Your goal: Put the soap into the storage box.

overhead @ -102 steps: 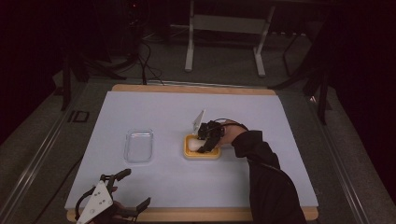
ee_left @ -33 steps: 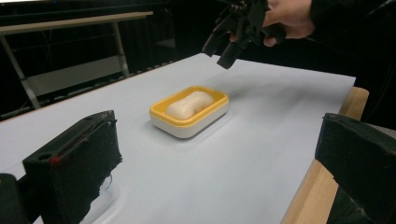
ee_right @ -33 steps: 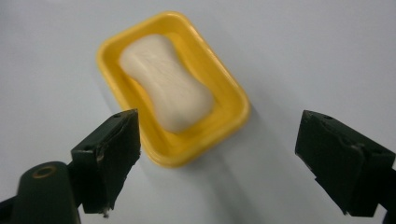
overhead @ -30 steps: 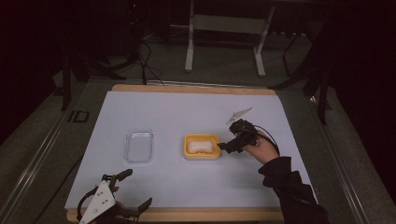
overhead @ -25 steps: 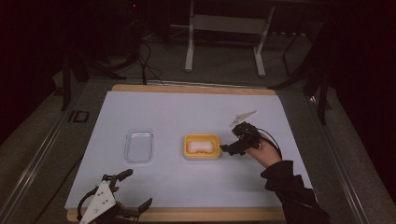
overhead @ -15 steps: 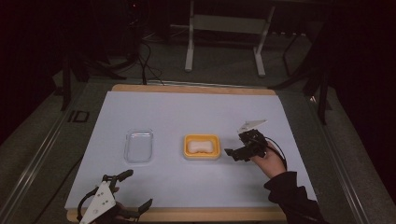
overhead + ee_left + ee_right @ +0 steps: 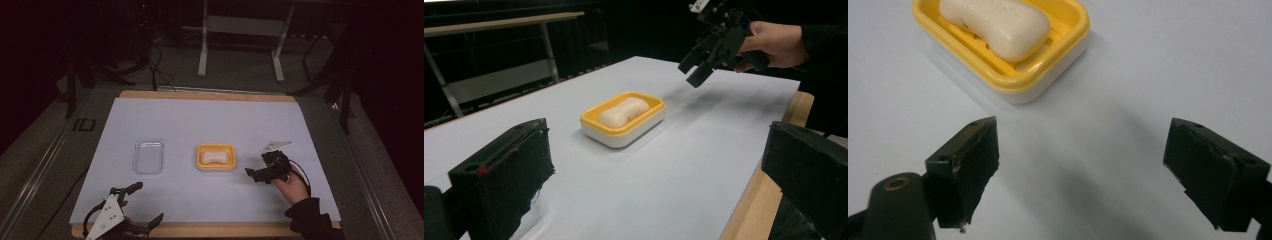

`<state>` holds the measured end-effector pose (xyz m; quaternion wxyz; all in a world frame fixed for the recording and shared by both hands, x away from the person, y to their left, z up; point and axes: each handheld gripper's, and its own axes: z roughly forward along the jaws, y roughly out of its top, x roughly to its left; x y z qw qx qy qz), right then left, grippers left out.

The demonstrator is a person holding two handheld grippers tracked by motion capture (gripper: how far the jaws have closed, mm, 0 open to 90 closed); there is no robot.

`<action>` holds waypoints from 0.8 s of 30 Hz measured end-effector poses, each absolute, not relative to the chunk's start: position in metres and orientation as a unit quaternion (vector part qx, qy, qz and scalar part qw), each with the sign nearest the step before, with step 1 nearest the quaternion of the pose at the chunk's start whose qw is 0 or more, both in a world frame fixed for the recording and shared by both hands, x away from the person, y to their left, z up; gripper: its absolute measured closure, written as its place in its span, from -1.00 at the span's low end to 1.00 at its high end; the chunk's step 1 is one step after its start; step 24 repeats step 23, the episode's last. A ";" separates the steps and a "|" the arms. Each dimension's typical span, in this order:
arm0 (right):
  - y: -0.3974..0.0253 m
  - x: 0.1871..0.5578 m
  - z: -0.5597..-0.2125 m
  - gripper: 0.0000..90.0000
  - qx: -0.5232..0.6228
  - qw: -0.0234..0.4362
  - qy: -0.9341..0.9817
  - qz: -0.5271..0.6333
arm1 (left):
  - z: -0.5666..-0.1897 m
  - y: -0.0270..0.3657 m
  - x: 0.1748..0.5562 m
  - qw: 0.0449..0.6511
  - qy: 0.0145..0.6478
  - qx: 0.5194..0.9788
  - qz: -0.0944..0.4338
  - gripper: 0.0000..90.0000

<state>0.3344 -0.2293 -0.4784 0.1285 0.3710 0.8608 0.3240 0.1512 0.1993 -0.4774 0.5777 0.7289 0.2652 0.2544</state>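
jaws of my right gripper (image 7: pixel 1083 170) stand wide and empty above the white table (image 7: pixel 210 120), and the soap (image 7: pixel 995 27) lies just ahead of them and off to their left in the right gripper view, resting in the yellow soap dish (image 7: pixel 1043 75) with its long axis along the dish. my left gripper (image 7: pixel 134 206) is wide and empty too at the near edge, well apart from the dish with the clear lid (image 7: pixel 149 156) nearer to it, so i judge my right hand (image 7: pixel 292 186) the nearer one for the soap.
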 end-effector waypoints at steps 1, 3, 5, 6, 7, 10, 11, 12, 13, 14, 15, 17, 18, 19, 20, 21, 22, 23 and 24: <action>-0.230 0.333 -0.480 -0.68 0.375 0.127 0.859 0.325 | -0.477 0.199 0.151 0.577 0.265 0.729 0.254 -1.00; -0.231 0.331 -0.482 -0.68 0.381 0.128 0.855 0.327 | -0.477 0.199 0.151 0.577 0.264 0.729 0.255 -1.00; -0.233 0.328 -0.485 -0.68 0.388 0.127 0.852 0.327 | -0.477 0.199 0.151 0.577 0.264 0.729 0.255 -1.00; -0.234 0.326 -0.486 -0.68 0.390 0.130 0.851 0.328 | -0.477 0.200 0.151 0.577 0.264 0.729 0.254 -1.00; -0.235 0.324 -0.486 -0.69 0.392 0.133 0.847 0.333 | -0.477 0.199 0.151 0.577 0.264 0.729 0.254 -1.00; -0.239 0.319 -0.486 -0.69 0.396 0.144 0.841 0.340 | -0.478 0.199 0.151 0.577 0.262 0.731 0.254 -1.00; -0.242 0.315 -0.486 -0.69 0.400 0.151 0.835 0.347 | -0.478 0.198 0.151 0.576 0.262 0.731 0.253 -1.00; -0.242 0.315 -0.486 -0.69 0.400 0.151 0.835 0.347 | -0.478 0.198 0.151 0.576 0.261 0.732 0.253 -1.00; -0.243 0.314 -0.486 -0.69 0.403 0.147 0.833 0.349 | -0.478 0.198 0.151 0.576 0.261 0.732 0.253 -1.00; -0.244 0.311 -0.486 -0.69 0.405 0.150 0.831 0.351 | -0.478 0.198 0.151 0.576 0.261 0.732 0.254 -1.00; -0.244 0.311 -0.486 -0.69 0.405 0.150 0.831 0.351 | -0.478 0.198 0.151 0.576 0.261 0.732 0.253 -1.00; -0.243 0.310 -0.488 -0.69 0.406 0.144 0.833 0.347 | -0.478 0.198 0.151 0.576 0.262 0.732 0.252 -1.00; -0.243 0.310 -0.491 -0.69 0.404 0.142 0.836 0.342 | -0.478 0.198 0.151 0.576 0.262 0.732 0.252 -1.00; -0.243 0.310 -0.491 -0.69 0.404 0.142 0.836 0.342 | -0.478 0.198 0.151 0.576 0.262 0.733 0.252 -1.00; -0.242 0.310 -0.492 -0.69 0.404 0.143 0.837 0.341 | -0.478 0.198 0.151 0.576 0.262 0.733 0.252 -1.00; -0.242 0.310 -0.492 -0.69 0.405 0.146 0.836 0.341 | -0.478 0.198 0.151 0.575 0.261 0.733 0.252 -1.00; -0.242 0.311 -0.492 -0.69 0.406 0.147 0.834 0.344 | -0.478 0.198 0.151 0.575 0.261 0.733 0.252 -1.00; -0.242 0.311 -0.491 -0.69 0.409 0.147 0.831 0.348 | -0.478 0.198 0.151 0.575 0.261 0.733 0.252 -1.00; -0.242 0.311 -0.491 -0.69 0.409 0.147 0.831 0.348 | -0.478 0.198 0.151 0.575 0.261 0.733 0.252 -1.00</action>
